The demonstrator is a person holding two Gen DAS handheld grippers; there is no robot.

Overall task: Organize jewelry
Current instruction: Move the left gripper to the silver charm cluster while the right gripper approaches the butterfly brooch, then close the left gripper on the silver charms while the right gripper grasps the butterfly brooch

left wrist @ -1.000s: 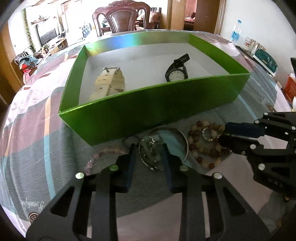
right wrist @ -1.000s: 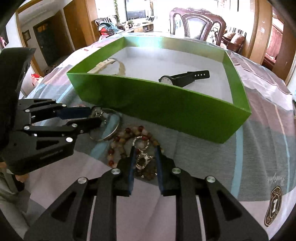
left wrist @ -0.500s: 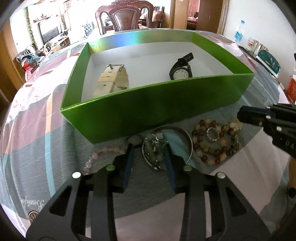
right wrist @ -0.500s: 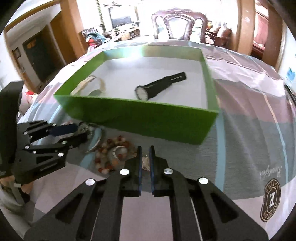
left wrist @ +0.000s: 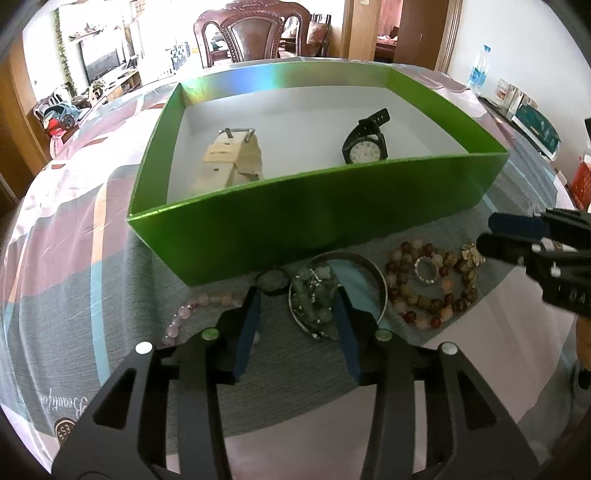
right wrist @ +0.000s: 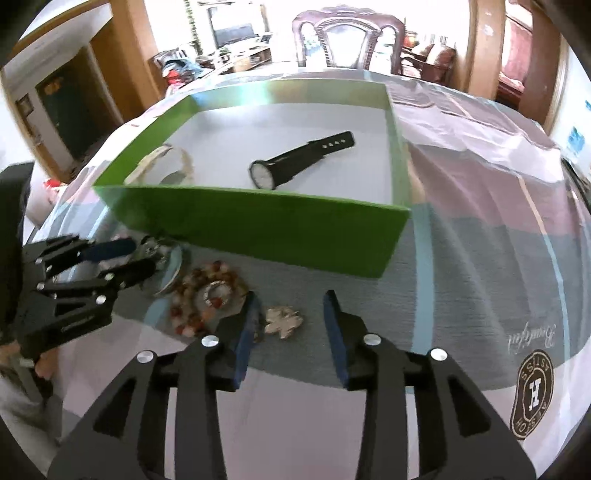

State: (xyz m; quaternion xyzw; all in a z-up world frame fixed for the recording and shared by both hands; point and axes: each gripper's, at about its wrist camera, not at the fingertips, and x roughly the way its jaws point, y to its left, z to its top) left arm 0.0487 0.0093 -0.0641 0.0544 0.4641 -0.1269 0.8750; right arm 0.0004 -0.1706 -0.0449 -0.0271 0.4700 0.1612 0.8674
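A green box (left wrist: 303,225) (right wrist: 258,218) holds a black watch (left wrist: 364,147) (right wrist: 291,166) and a beige strap watch (left wrist: 229,162) (right wrist: 166,162). In front of it lie a silver bangle (left wrist: 369,266) with a green bead bracelet (left wrist: 314,299) inside, a pink bead bracelet (left wrist: 192,310), a brown bead bracelet (left wrist: 432,288) (right wrist: 207,291) and a gold clover charm (right wrist: 284,321). My left gripper (left wrist: 297,295) is open around the green bead bracelet. My right gripper (right wrist: 290,299) is open, with the clover charm between its fingers on the cloth.
A striped pink and grey cloth (left wrist: 74,229) covers the round table. A carved wooden chair (left wrist: 251,33) stands behind the box. A water bottle (left wrist: 478,66) and packets sit at the far right edge.
My right gripper lifted off the brown bead bracelet, shut, moved right and opened over the clover charm. My left gripper opened slightly wider around the green beads.
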